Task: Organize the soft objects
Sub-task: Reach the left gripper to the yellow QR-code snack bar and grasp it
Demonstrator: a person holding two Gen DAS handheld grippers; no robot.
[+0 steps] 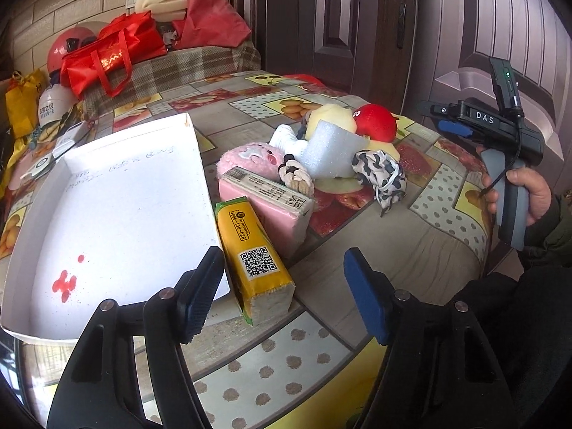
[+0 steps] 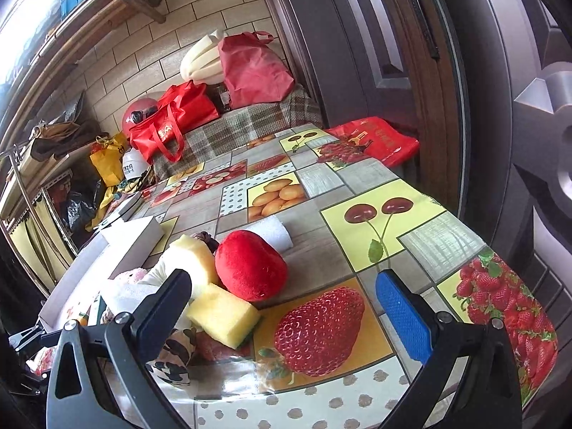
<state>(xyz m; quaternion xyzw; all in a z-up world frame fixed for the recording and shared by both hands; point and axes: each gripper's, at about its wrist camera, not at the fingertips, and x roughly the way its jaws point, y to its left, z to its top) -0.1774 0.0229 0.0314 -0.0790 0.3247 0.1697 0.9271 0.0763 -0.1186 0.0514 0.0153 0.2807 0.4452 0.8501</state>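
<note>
Soft pile: a heap of soft things sits mid-tabletop, just right of the white tray (image 1: 107, 193).
Red plush: red plush (image 2: 250, 266) at the far right of the heap, touching the yellow sponge (image 2: 223, 316) in front of it.
Pink plush: pink plush (image 1: 246, 159) on the heap's left side, lying behind the pink pack (image 1: 268, 202).
Foam block: white foam block (image 1: 327, 150) propped upright in the middle of the heap.
Spotted cloth: black-and-white cloth (image 1: 380, 175) bunched at the front right of the heap.
Yellow pack: yellow pack (image 1: 255, 261) lies flat between the tray and the pink pack, touching both as far as I can see.
Left gripper: left gripper (image 1: 279, 296) hovers low over the near end of the yellow pack, jaws spread wide, nothing between them.
Right gripper: right gripper (image 2: 289, 321) is held above the tabletop (image 2: 411, 196) just right of the heap, jaws spread wide and empty over a printed strawberry.
Right hand: right hand (image 1: 532, 193) wraps the grey handle.
Background: red bags (image 1: 111, 57) piled on a checked cover beyond the tabletop.
</note>
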